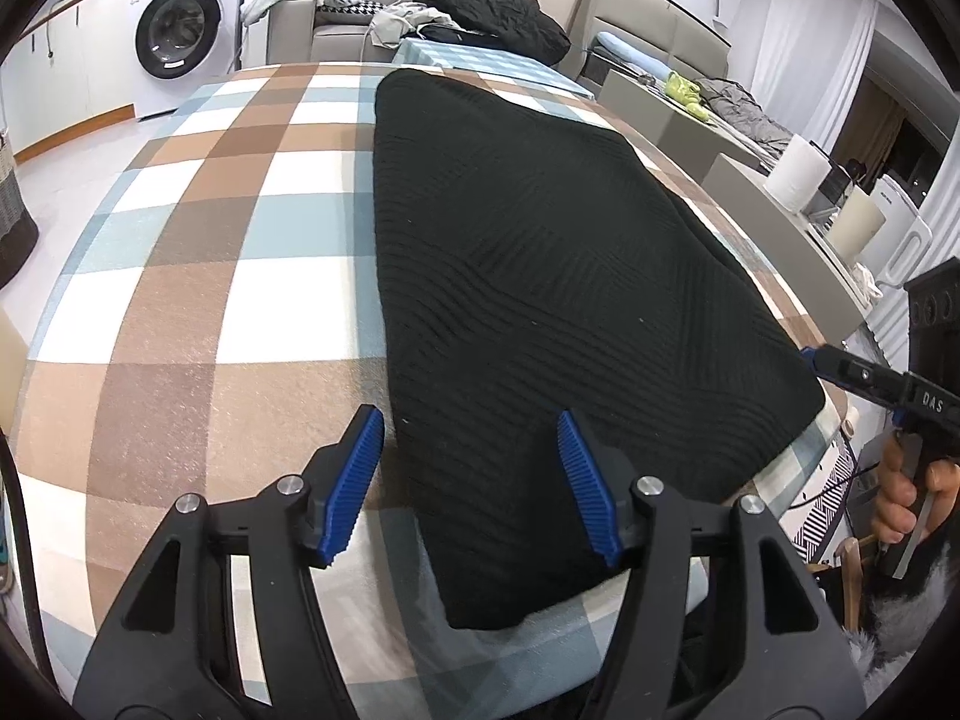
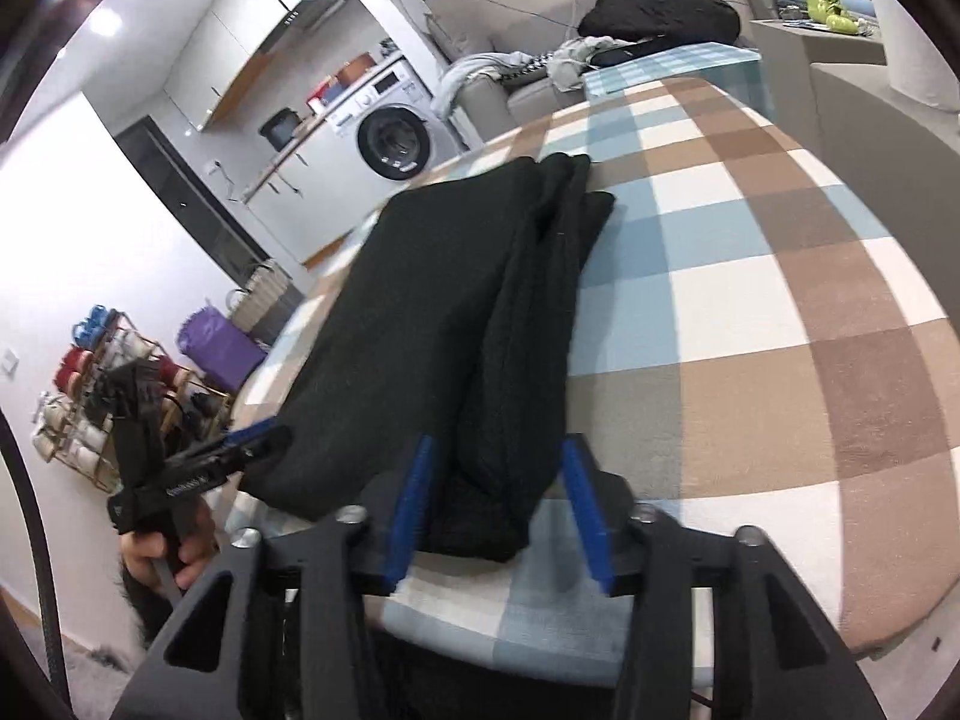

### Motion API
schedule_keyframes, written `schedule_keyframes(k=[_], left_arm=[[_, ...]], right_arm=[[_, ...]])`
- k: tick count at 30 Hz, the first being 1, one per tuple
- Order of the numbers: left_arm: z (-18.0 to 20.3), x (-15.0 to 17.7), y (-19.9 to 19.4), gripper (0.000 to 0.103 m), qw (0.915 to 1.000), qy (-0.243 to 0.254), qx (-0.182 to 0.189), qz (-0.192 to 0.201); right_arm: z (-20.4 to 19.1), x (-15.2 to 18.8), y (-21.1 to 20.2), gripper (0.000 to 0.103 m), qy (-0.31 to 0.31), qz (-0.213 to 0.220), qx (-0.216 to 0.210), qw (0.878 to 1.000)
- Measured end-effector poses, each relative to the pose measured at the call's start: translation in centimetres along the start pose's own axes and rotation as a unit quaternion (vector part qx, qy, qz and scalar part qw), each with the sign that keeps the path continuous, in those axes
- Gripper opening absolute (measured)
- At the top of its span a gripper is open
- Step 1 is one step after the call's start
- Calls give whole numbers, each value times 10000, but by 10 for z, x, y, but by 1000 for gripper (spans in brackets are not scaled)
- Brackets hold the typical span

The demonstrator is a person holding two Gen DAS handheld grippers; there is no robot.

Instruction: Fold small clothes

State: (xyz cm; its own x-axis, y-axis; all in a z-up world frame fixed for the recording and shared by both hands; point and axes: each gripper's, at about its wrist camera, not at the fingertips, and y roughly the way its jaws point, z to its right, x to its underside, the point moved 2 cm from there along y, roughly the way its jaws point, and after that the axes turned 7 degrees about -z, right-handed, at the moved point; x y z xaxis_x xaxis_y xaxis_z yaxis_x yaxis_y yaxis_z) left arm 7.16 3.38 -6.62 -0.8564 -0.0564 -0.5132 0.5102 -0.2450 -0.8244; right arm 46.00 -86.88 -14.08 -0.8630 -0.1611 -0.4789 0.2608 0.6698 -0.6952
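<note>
Black knit garment (image 1: 540,276) lies folded on the checked tabletop (image 1: 198,276). Left gripper (image 1: 471,483) jaws open, straddling its near corner. Right gripper (image 2: 495,507) jaws open around its near folded end, not pressing.

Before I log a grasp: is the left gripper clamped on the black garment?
No. The left gripper stands open, its pads apart over the black garment's near edge.
</note>
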Motion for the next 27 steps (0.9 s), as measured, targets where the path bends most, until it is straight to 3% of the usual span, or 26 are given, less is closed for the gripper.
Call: schedule_keyframes(k=[5, 7, 12, 13, 14, 17, 27], left_arm=[[3, 1, 2, 59, 9999, 27, 141, -16], [3, 1, 3, 58, 9998, 28, 204, -14], [5, 0, 6, 29, 9999, 108, 56, -25], [4, -1, 7, 26, 9999, 105, 28, -22], [4, -2, 7, 24, 9999, 95, 40, -24], [4, -7, 9, 19, 9999, 109, 29, -27], [0, -54, 34, 19, 9994, 197, -268, -79]], right_arm=[[-2, -1, 4, 49, 167, 42, -348, 9992], [-5, -3, 7, 55, 74, 14, -364, 9993], [-10, 0, 21, 57, -81, -164, -153, 9997], [-11, 0, 24, 56, -144, -174, -23, 9997], [-12, 1, 27, 48, -215, -193, 66, 9996], [-14, 1, 31, 35, -297, -183, 152, 9993], [-12, -28, 54, 32, -334, -111, 488, 9982]])
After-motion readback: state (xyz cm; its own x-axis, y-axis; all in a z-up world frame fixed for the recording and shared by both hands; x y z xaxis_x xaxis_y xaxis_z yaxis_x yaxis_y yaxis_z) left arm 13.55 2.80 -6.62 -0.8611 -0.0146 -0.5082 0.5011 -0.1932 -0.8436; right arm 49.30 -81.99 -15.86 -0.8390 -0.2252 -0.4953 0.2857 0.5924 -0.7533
